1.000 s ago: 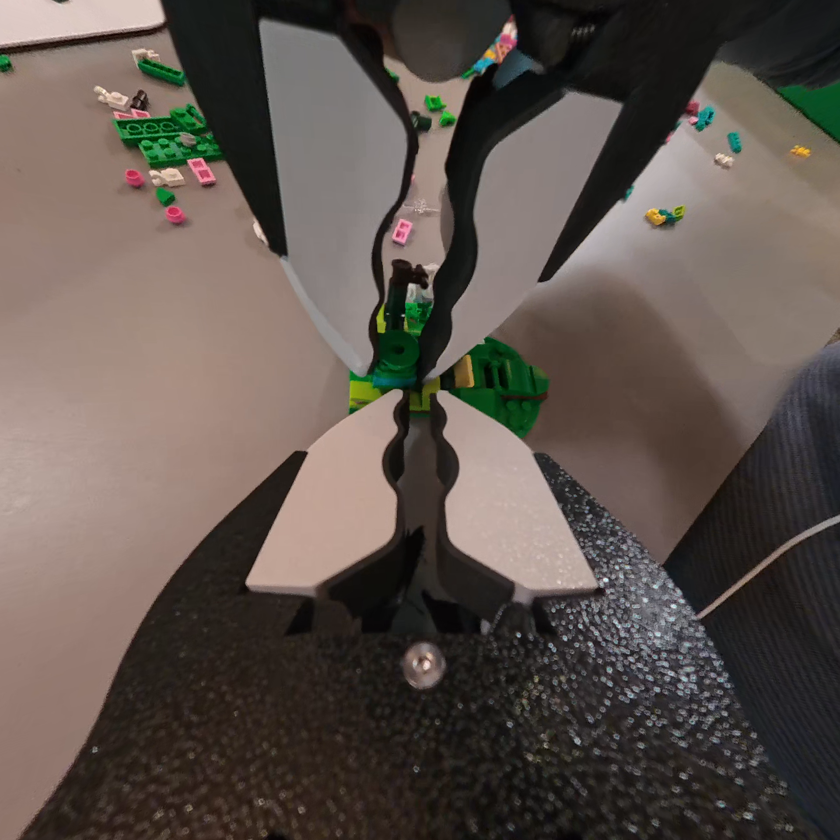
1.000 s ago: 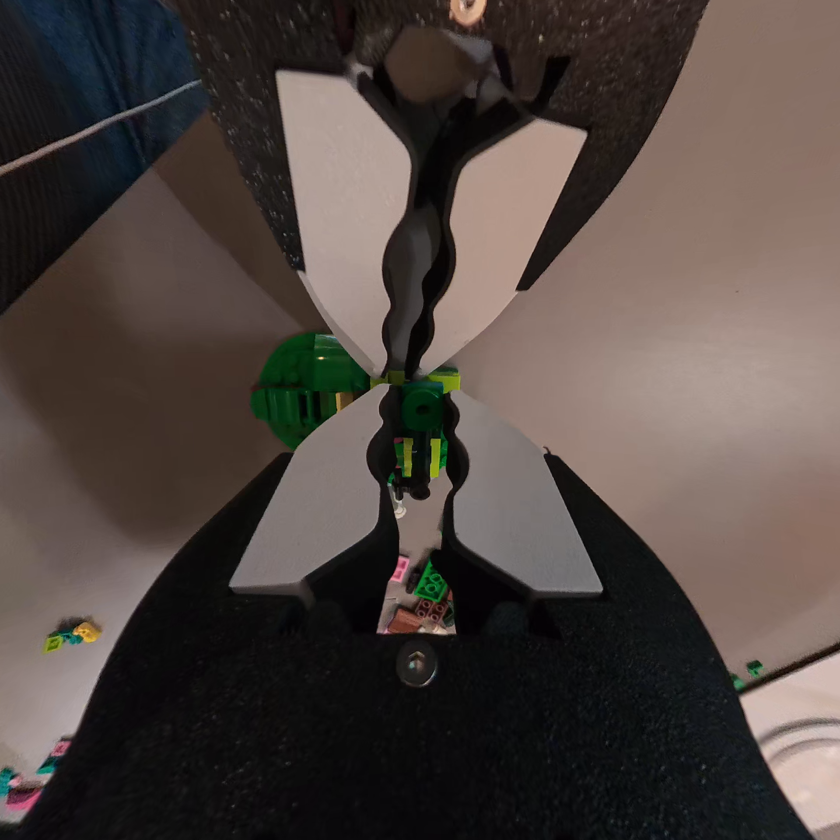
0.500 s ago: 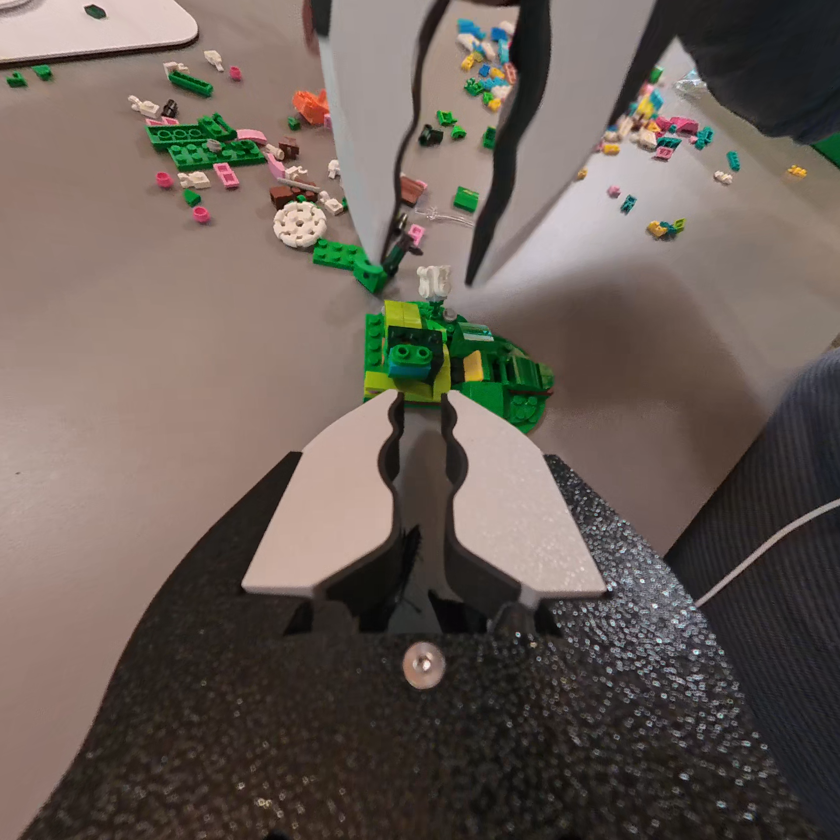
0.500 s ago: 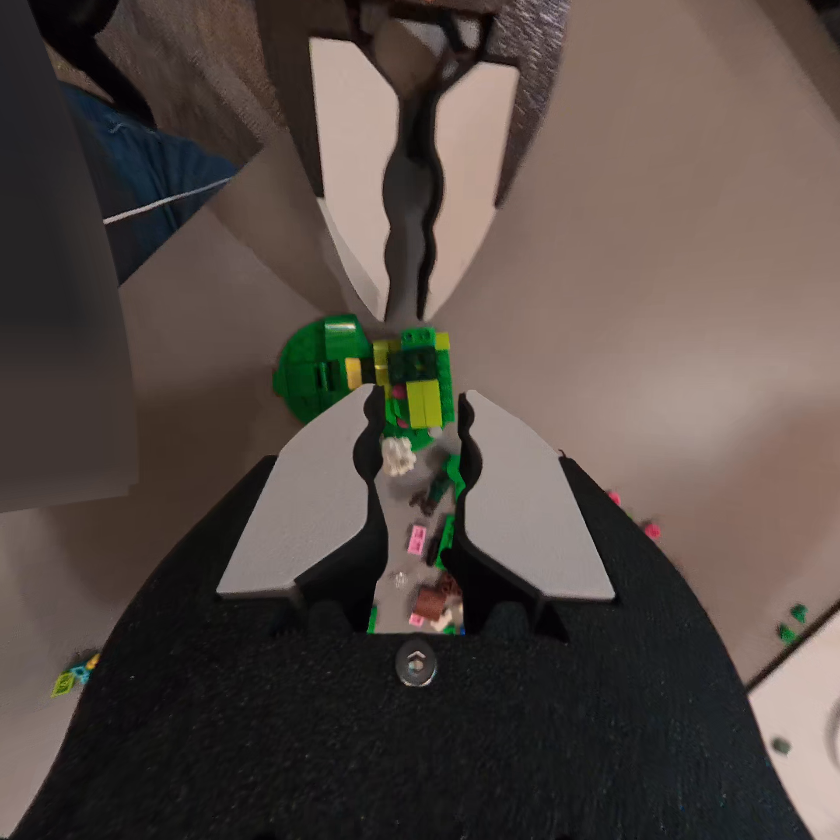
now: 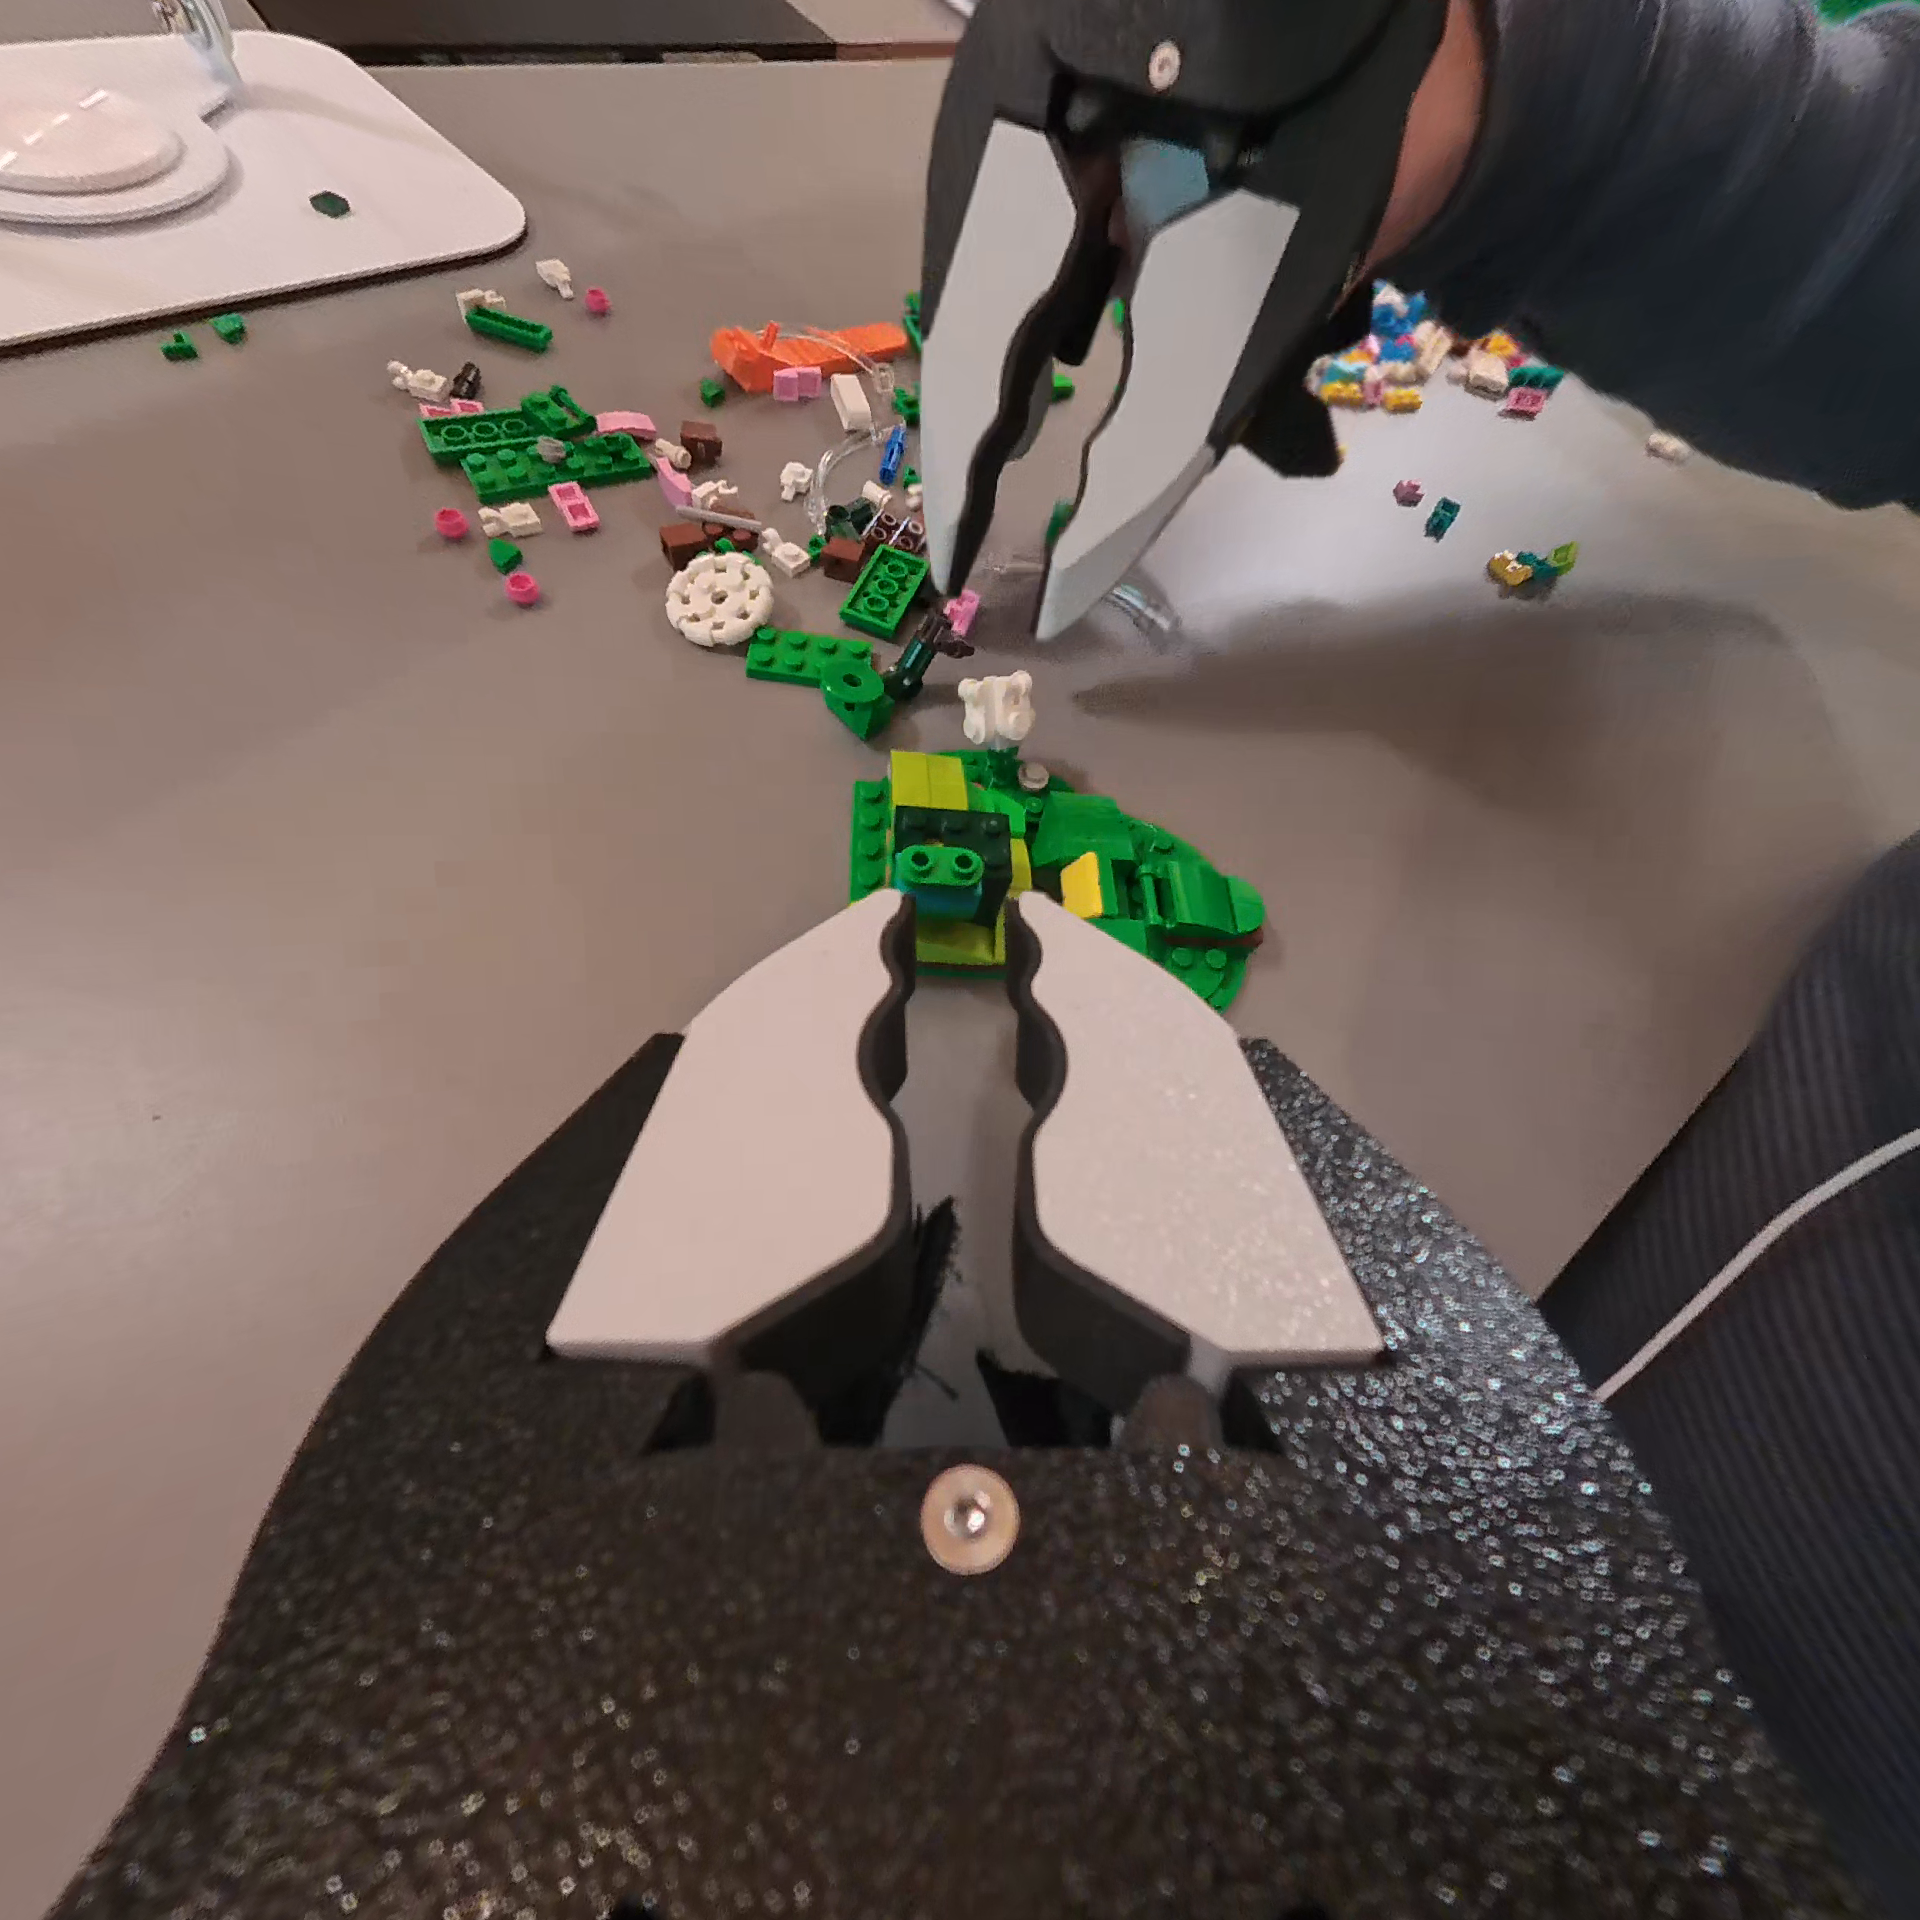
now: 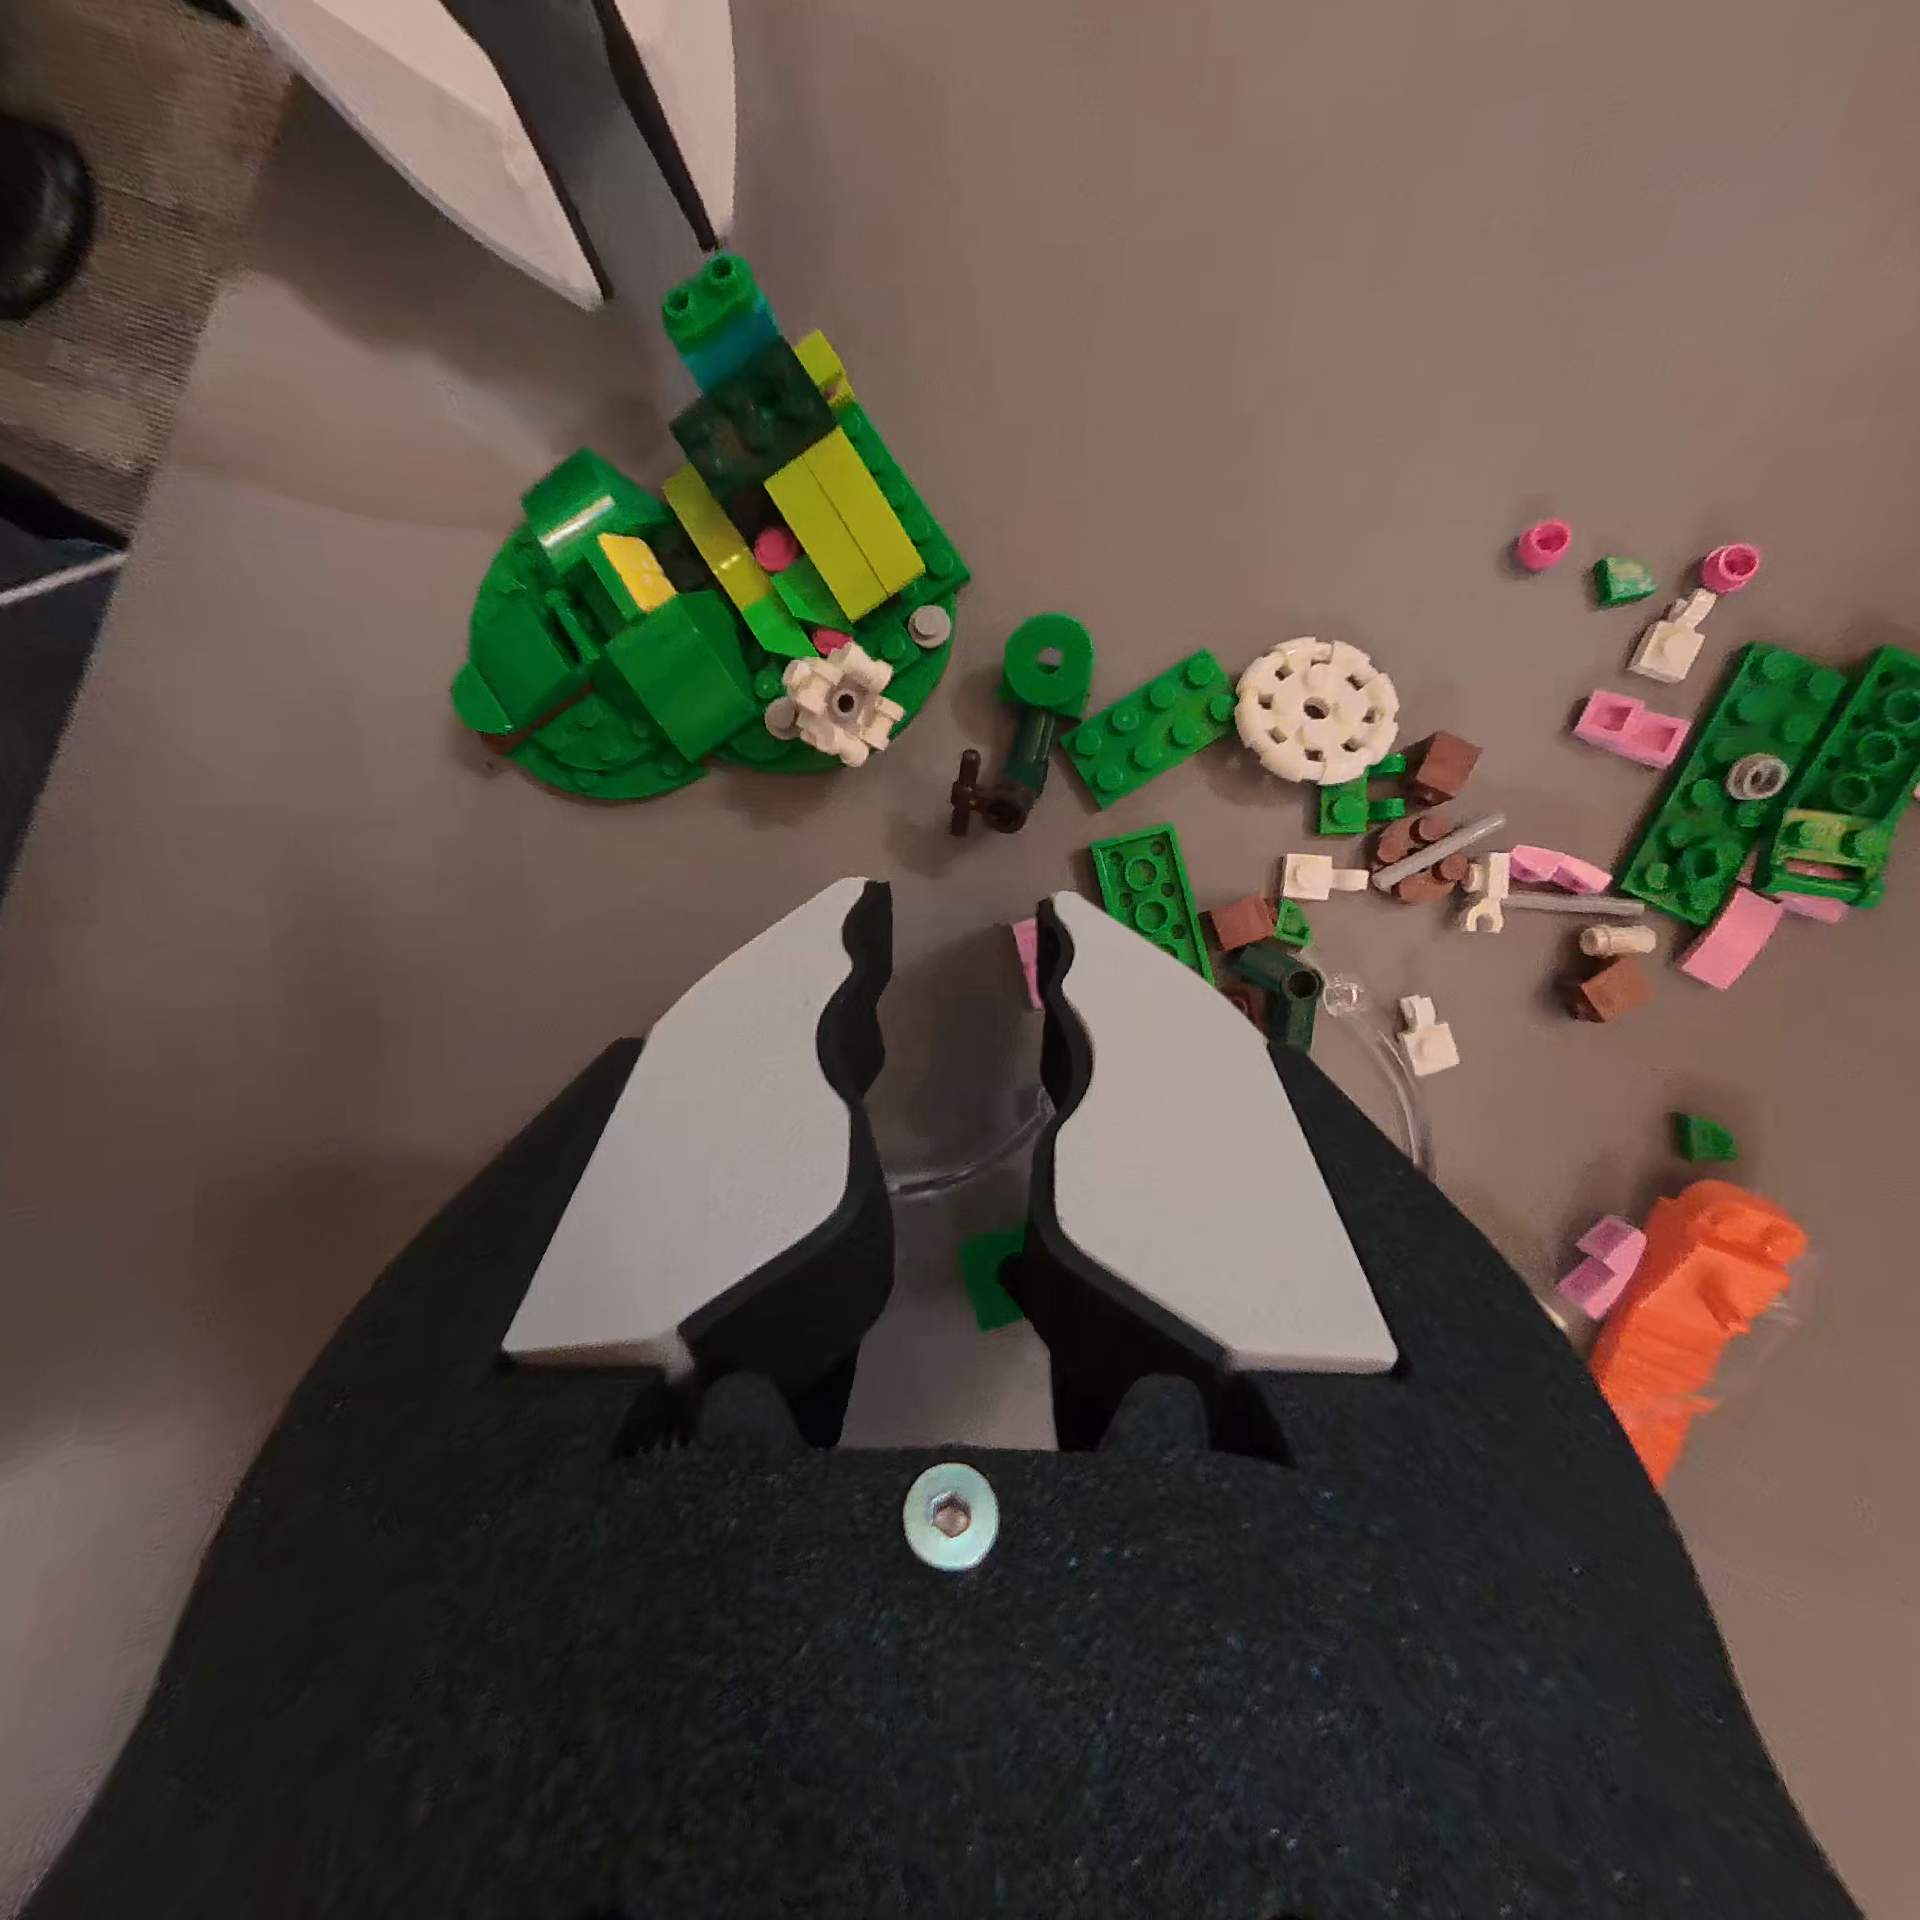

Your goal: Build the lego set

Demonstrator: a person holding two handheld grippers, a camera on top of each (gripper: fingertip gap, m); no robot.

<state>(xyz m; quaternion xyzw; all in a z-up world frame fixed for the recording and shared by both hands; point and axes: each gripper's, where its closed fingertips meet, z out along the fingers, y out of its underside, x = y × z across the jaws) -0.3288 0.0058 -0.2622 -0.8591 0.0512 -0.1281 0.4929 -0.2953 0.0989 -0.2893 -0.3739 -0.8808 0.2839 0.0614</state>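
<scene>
The green lego build (image 5: 1132, 883) sits on the grey table: a rounded green base with lime and dark green bricks, a small green-on-blue stack at its near end and a white flower (image 5: 995, 707). My left gripper (image 5: 958, 914) is open and empty, its tips flanking the stack's near end. My right gripper (image 5: 1000, 611) is open and empty, hovering beyond the build above loose pieces. In the right wrist view the right gripper (image 6: 958, 899) is short of the build (image 6: 665, 665), and the left gripper's fingertips (image 6: 561, 249) show at the top left beside the stack.
Loose pieces lie beyond the build: a white round plate (image 5: 719, 597), a green plate (image 5: 810, 657), a green ring on a dark stem (image 6: 1044, 655), an orange piece (image 6: 1683, 1309). A white mat (image 5: 312, 229) is far left, a colourful pile (image 5: 1423, 364) far right. A person's leg (image 5: 1766, 1195) is right. Across from one pair of fingers to the other is roughly 11 cm. To reach the orange piece (image 6: 1683, 1309) in a straight line is about 12 cm for my right fingers, about 25 cm for my left. The left camera catches it too, in the left wrist view (image 5: 780, 353).
Both grippers were shut around the small stack on the build; both have opened and drawn back. The right gripper has lifted away over the loose pieces. The stack stays on the build.
</scene>
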